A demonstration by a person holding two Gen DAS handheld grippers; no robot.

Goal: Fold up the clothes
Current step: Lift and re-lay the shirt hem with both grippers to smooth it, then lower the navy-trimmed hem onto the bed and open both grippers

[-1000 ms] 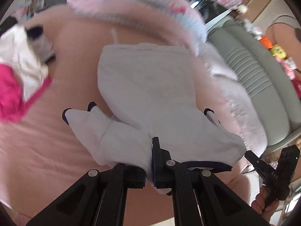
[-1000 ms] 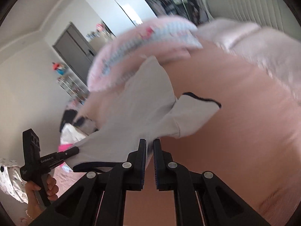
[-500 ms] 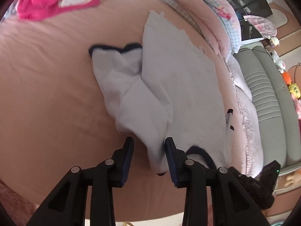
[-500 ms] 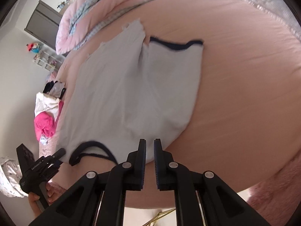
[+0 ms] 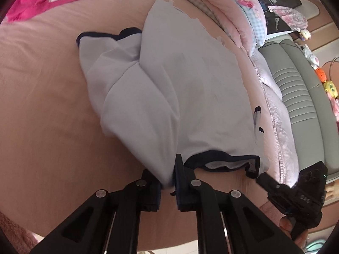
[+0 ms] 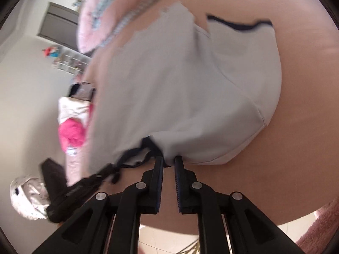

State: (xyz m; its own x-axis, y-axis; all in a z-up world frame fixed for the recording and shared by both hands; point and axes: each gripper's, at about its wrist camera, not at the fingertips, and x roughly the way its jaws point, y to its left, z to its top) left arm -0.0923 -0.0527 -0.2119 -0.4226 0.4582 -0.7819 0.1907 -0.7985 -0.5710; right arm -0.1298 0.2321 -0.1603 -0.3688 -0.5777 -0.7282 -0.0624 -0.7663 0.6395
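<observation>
Tools were both set at the near edge of the pale shirt [image 5: 190, 97], spread on the pink bed [image 5: 42, 105]. Left tool [image 5: 167, 182] was closing on shoulder fabric; right tool [image 6: 168, 165] seemingly pinched the blurred neckline edge. Corners should be drawn taut and level.

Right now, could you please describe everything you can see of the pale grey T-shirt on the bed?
The pale grey T-shirt is soft knit with dark navy trim at its collar and sleeve cuffs. It lies spread on the pink bedsheet, one sleeve bunched and creased, its far hem near the pink pillow. The left claw is closing on the shoulder fabric beside the collar; the right claw is shut on the near edge.
</observation>
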